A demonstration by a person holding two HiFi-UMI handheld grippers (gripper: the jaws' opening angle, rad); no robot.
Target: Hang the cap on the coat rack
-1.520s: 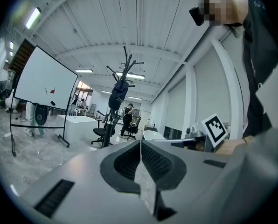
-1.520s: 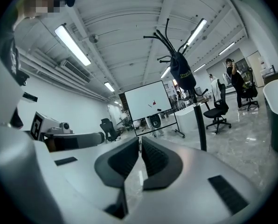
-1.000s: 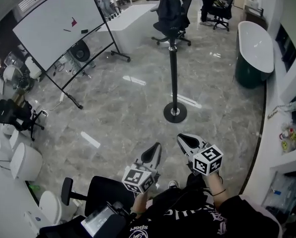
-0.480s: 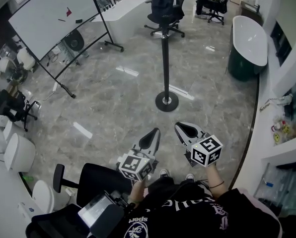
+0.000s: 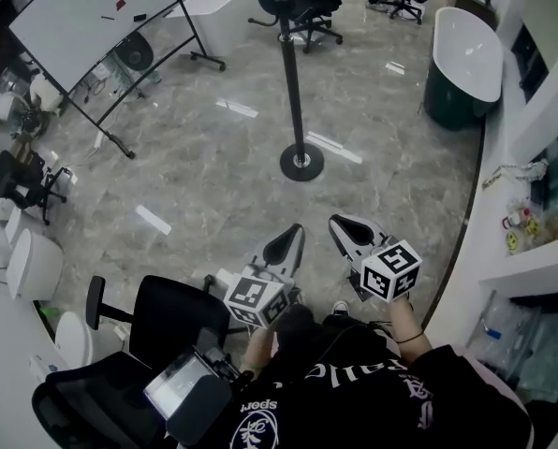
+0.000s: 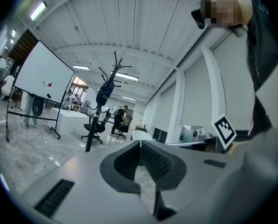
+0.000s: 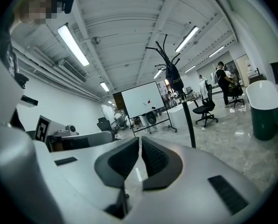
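The coat rack (image 5: 293,82) is a black pole on a round base (image 5: 301,164), standing on the marble floor ahead of me. A dark cap (image 6: 104,93) hangs on one of its upper hooks; the right gripper view shows the cap (image 7: 177,83) there too. My left gripper (image 5: 293,235) and right gripper (image 5: 340,224) are held side by side low in the head view, well short of the rack's base. Both have their jaws together with nothing between them.
A whiteboard on a wheeled stand (image 5: 82,12) is at the far left. A dark green bathtub (image 5: 464,59) sits at the far right. Office chairs (image 5: 302,7) stand behind the rack. A black chair (image 5: 157,321) is close on my left, and a white counter (image 5: 532,269) runs along the right.
The rack has slid left and farther from me in the head view, as I have drawn back from it. Both grippers remain shut and empty.
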